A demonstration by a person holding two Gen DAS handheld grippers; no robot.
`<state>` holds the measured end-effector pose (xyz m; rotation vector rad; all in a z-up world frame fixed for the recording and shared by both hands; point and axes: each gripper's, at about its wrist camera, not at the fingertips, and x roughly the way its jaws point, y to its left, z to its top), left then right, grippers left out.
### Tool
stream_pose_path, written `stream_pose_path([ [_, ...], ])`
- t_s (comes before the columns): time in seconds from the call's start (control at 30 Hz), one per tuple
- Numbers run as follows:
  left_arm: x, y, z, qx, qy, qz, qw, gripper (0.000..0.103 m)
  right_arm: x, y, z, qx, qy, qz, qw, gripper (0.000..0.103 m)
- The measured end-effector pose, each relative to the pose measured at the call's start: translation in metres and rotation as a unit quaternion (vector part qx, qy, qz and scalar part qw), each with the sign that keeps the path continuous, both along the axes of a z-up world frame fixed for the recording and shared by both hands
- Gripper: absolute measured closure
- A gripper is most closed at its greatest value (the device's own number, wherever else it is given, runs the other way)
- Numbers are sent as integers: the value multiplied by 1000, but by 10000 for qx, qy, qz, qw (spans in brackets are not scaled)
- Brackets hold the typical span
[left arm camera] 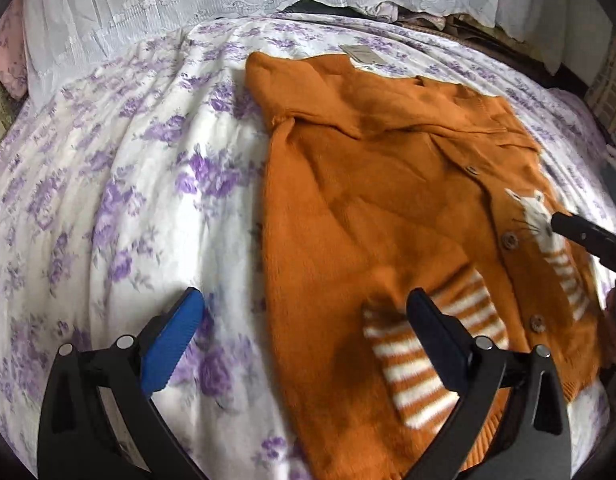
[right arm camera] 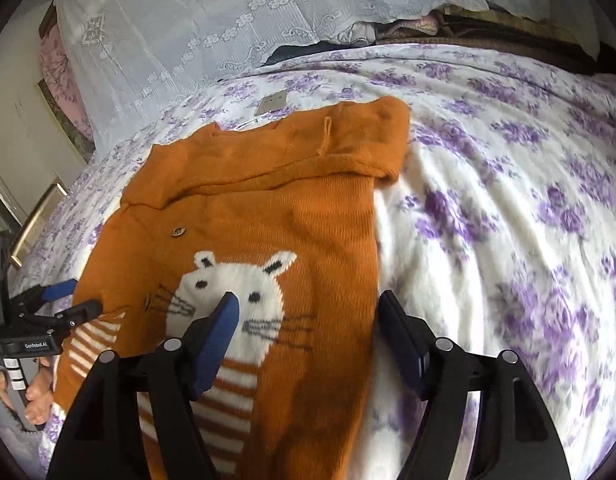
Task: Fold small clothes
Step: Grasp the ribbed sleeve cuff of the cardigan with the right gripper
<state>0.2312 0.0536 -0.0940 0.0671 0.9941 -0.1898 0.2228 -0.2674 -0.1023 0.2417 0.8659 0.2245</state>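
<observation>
While the floral bedspread carries the orange cardigan flat with its neck far from me and its hem near me, I see its long axis running away from both hands. My right gripper hangs over the cardigan's right edge beside the white cat face, jaws wide apart and holding nothing. My left gripper straddles the left edge near the striped cuff, also spread and empty, so I judge each hand about equally near its own side for the next fold.
</observation>
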Motion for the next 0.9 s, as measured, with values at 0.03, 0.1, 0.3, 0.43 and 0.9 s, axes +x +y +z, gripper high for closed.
stream_pose_path([
  [0.03,-2,1,0,-73,22,-26,10000,4,-3,0,-1,24,3,9,10000,30],
  [0.1,-8,1,0,-241,54,-116,9996,4,-7,-1,-1,88,9,40,10000,30],
  [0.3,-22,11,3,-1034,166,-387,9937,4,-23,-16,-4,717,66,93,9974,30],
  [0.43,-13,17,4,-1565,303,-506,9859,4,-25,-24,-5,1100,124,74,9938,30],
  [0.9,38,22,-1,-2970,885,-992,9456,4,12,-31,-13,2003,364,362,9784,30],
])
